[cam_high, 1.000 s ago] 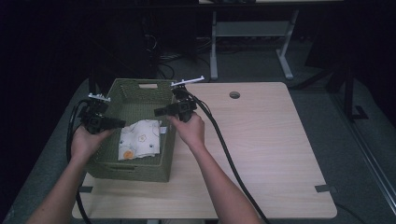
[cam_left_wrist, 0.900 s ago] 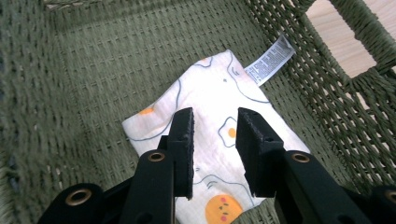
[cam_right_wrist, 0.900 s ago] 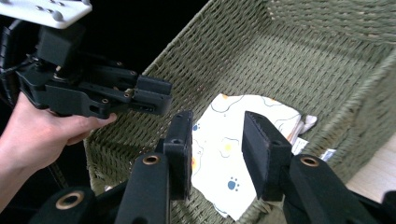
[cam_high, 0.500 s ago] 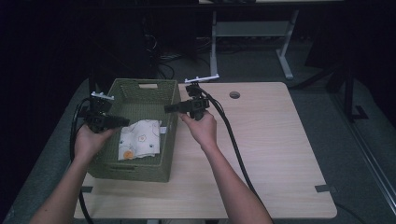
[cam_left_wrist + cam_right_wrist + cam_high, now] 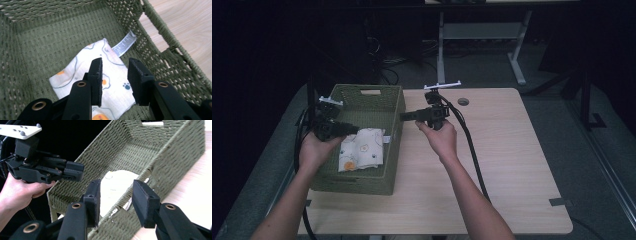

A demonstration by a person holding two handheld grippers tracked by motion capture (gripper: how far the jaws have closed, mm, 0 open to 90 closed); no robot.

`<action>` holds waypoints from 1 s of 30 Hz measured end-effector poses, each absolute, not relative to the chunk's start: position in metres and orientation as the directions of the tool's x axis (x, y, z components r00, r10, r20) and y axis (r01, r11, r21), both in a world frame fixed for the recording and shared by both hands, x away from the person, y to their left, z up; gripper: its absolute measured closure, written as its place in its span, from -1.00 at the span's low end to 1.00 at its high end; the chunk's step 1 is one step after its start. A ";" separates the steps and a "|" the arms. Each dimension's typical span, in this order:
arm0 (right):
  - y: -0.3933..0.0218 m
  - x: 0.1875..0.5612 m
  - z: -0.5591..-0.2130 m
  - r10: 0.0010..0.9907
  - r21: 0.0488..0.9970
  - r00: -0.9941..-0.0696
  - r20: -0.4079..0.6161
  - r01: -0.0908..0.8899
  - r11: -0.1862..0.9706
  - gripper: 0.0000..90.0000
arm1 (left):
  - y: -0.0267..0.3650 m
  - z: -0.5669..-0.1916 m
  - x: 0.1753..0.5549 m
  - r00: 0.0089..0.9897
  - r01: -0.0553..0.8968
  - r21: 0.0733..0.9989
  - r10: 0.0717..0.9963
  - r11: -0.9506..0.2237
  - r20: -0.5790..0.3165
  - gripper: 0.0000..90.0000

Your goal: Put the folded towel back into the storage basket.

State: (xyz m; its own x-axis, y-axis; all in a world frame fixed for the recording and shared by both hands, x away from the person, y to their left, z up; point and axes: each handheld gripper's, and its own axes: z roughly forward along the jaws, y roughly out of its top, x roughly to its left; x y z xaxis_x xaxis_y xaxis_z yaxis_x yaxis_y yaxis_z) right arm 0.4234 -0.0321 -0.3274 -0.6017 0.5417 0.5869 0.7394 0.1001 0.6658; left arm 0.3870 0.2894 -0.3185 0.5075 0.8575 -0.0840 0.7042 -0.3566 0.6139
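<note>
A green woven basket [image 5: 394, 150] stands on the left of the table. In it lies a folded white cloth [image 5: 361, 150] printed with small pictures. My left gripper [image 5: 355, 130] is over the basket's left side, pointing right. It hangs above the cloth [image 5: 72, 72], open [image 5: 115, 81], and its jaws have just been opening with nothing between them. My right gripper [image 5: 403, 116] is at the basket's right rim, pointing left, open [image 5: 116, 202]. Its jaws have also just been opening and are empty. The basket's wall [image 5: 172, 160] and the cloth [image 5: 117, 182] lie beyond them.
The cloth's grey label [image 5: 124, 45] lies against the basket's wall [image 5: 160, 42]. The left gripper [image 5: 75, 171] shows across the basket in the right gripper view. Bare wood tabletop [image 5: 507, 150] spreads to the right. A round cable hole [image 5: 463, 101] sits near the far edge.
My right gripper has moved right, from over the basket's inside to its right rim. The left gripper has shifted only slightly. The cloth has not moved.
</note>
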 end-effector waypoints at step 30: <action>-0.115 0.410 -0.337 0.583 0.667 -0.552 0.596 0.745 0.024 0.19 | 0.206 -0.296 0.386 0.599 0.635 0.650 0.797 -0.418 -0.073 0.36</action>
State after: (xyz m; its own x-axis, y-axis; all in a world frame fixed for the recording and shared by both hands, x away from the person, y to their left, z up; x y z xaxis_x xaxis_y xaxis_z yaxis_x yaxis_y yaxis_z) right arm 0.4096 -0.1149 -0.3369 -0.5520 0.5830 0.5962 0.7451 0.0237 0.6666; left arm 0.3863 0.2059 -0.2962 0.5993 0.7972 -0.0725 0.6350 -0.4182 0.6495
